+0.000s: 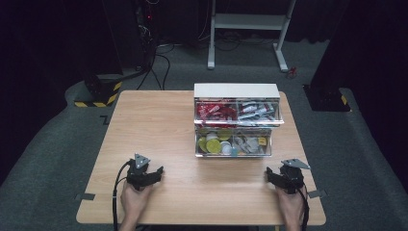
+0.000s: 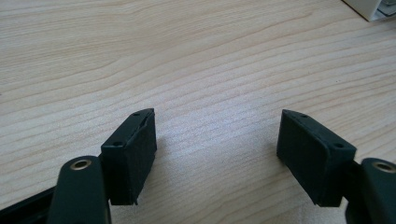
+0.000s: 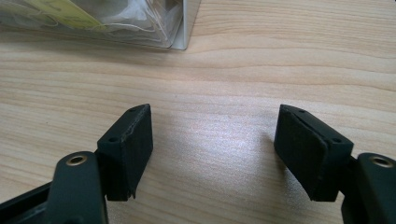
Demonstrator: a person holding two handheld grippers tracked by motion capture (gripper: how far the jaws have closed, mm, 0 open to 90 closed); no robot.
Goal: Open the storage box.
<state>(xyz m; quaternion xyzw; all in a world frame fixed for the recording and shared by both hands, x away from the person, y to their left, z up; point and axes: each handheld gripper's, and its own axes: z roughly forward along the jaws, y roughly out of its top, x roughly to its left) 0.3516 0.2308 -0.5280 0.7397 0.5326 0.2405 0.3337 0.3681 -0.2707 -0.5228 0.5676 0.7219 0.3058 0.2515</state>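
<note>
Left tool [image 1: 153, 174]: released, nothing between its jaws, low over bare table [image 1: 159, 115]. Drawer box [image 1: 236, 120]: clear, two tiers, both drawers pulled out with mixed small items inside; ahead of both tools, between them. Right tool [image 1: 273, 176]: released, empty, box corner just ahead.
</note>
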